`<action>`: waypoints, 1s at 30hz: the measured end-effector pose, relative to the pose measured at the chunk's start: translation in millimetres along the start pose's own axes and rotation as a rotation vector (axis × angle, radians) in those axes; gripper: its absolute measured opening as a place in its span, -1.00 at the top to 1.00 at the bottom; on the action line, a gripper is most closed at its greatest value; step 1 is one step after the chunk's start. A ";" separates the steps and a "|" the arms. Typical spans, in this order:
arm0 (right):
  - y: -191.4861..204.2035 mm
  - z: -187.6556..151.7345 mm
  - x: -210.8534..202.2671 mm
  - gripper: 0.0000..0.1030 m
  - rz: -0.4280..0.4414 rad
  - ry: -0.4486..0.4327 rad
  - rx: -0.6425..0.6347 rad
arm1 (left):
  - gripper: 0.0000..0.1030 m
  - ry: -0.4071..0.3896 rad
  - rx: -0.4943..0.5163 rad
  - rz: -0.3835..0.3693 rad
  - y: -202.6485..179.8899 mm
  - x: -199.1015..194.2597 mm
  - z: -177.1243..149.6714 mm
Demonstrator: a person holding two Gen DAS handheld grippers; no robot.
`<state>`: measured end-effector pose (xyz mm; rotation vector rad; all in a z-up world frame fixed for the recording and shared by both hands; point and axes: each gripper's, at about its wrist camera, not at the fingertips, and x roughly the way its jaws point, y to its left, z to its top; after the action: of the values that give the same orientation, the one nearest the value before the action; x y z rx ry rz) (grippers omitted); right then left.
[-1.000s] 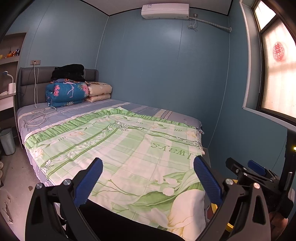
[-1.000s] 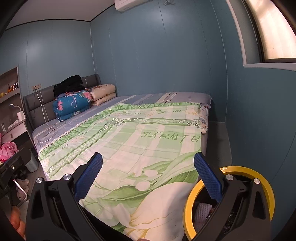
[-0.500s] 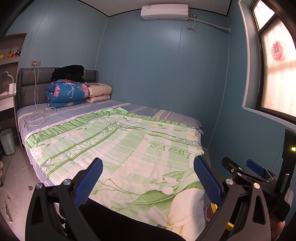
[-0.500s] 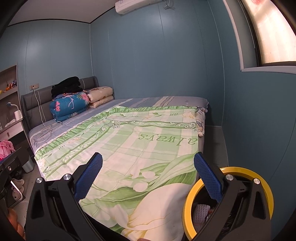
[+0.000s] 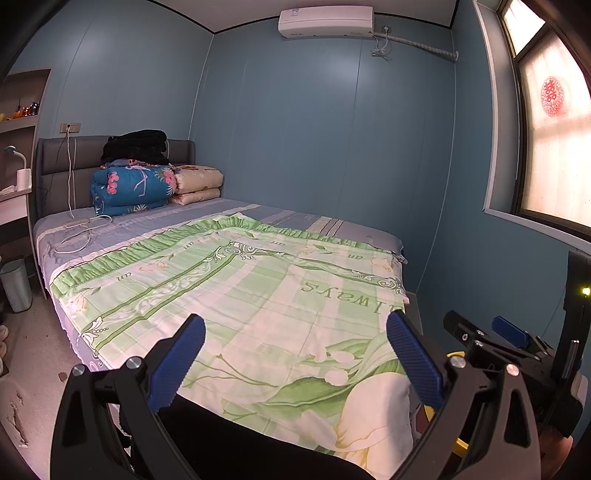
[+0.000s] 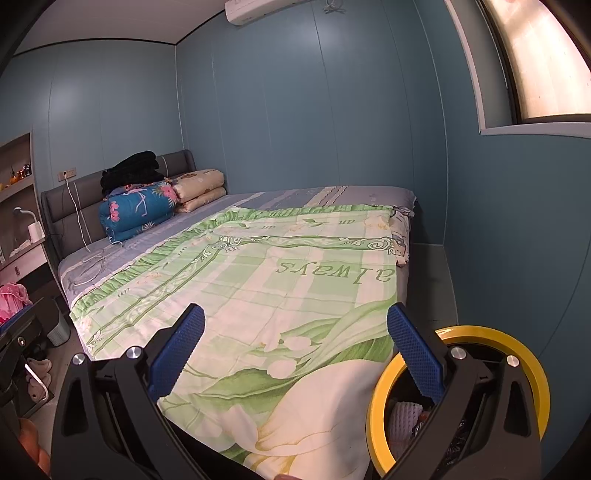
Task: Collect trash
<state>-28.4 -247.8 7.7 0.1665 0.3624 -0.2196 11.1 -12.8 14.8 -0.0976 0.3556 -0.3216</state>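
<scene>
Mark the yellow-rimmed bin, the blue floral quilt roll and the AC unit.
yellow-rimmed bin (image 6: 532, 373): right wrist view, right side of its rim.
blue floral quilt roll (image 5: 133, 188): left wrist view, front face.
AC unit (image 5: 325, 22): left wrist view, front panel.

Black tongs (image 5: 295, 363), ribbed blue pads (image 6: 413, 354), silver screws.

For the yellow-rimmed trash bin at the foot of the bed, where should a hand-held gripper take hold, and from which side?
Grip the yellow rim of the trash bin from above, one finger inside the opening and one outside. The bin stands upright with its mouth open, and the ring is its only thin, exposed edge; the bed hides its left side.
</scene>
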 end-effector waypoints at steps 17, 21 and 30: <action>-1.9 -2.2 5.6 -0.85 0.001 0.022 0.007 | -0.84 0.013 0.003 -0.010 1.1 3.5 -3.1; -2.3 -3.7 5.6 -0.85 -0.002 0.025 0.009 | -0.84 0.020 0.002 -0.017 1.9 5.4 -4.4; -4.0 -5.6 9.9 -0.85 -0.005 0.043 0.015 | -0.84 0.035 0.001 -0.029 0.9 9.8 -7.1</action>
<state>-22.3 -252.4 -1.6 0.1850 0.4039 -0.2236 17.5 -15.4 4.9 -0.0962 0.3895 -0.3521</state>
